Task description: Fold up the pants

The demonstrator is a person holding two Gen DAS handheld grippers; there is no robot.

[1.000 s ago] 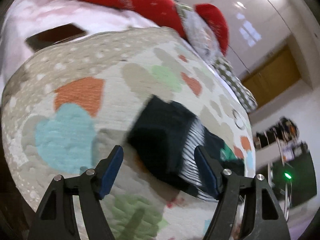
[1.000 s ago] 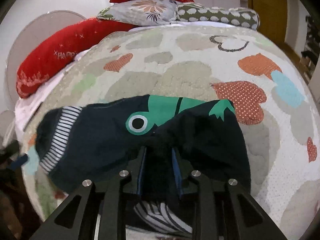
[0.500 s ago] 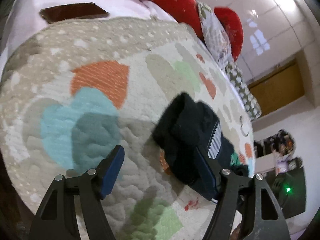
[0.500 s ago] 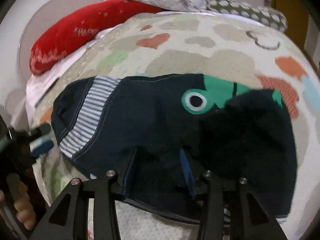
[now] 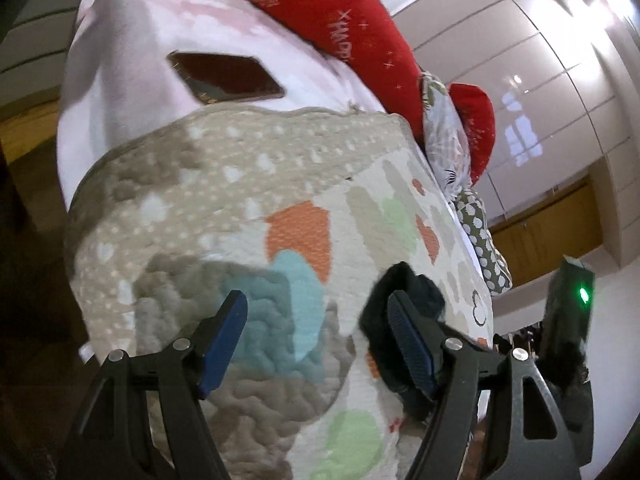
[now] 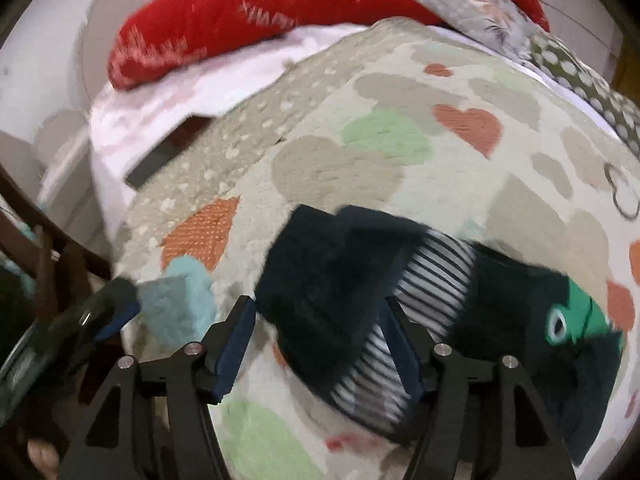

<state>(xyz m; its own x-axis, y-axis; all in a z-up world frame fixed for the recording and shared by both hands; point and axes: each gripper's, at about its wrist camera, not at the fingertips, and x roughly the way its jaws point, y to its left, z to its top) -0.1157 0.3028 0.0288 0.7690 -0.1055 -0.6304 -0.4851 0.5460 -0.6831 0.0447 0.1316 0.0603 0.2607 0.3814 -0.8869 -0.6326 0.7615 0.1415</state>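
The dark pants (image 6: 420,300) lie bunched on the quilt (image 6: 360,152), near the bed's front edge, with the striped cuff (image 6: 432,272) turned up over the body and the green patch (image 6: 576,312) off to the right. The fold looks loose and lumpy, so it likely needs tidying. The right tongs (image 6: 320,344) stand spread above the folded end, one finger on either side of it and pinching nothing, probably so the cloth can settle where it lies. The left tongs (image 5: 320,336) are also spread and empty, over bare quilt by the bed's left edge, with the pants just behind their right finger. Red pillows (image 6: 248,20) line the far edge.
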